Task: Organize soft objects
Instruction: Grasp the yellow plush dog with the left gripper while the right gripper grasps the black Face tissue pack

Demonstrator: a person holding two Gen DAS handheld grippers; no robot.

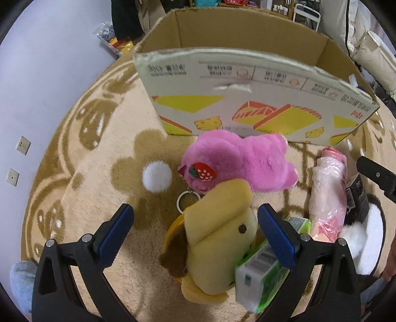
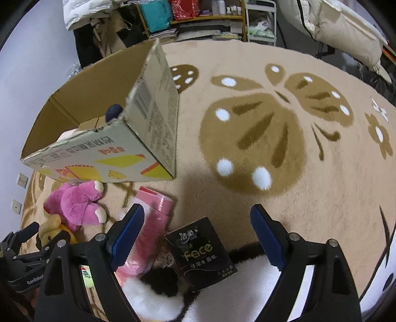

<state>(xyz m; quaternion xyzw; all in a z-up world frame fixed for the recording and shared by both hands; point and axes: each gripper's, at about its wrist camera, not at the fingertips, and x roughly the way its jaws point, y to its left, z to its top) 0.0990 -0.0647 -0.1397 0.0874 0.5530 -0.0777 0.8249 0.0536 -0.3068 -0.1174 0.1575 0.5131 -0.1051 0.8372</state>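
Note:
A yellow plush dog [image 1: 217, 235] lies on the rug between the jaws of my left gripper [image 1: 195, 213], which is open; its pads do not press the toy. A pink plush with a strawberry [image 1: 237, 161] lies just beyond, in front of the open cardboard box [image 1: 247, 86]. A green tissue pack [image 1: 262, 270] sits under the right finger. My right gripper [image 2: 198, 213] hangs open over a black "Face" tissue pack [image 2: 200, 252], with a pink wrapped bundle [image 2: 153, 223] by its left finger and a black-and-white fluffy item [image 2: 222, 297] below.
The box [image 2: 148, 123] holds a dark blue thing [image 2: 113, 110] and something pale pink. The beige patterned rug [image 2: 247, 138] stretches right. Wall sockets [image 1: 23, 145] are at the left, shelves [image 2: 205, 19] and bedding [image 2: 341, 24] at the back. A grey sock [image 1: 22, 280] is near.

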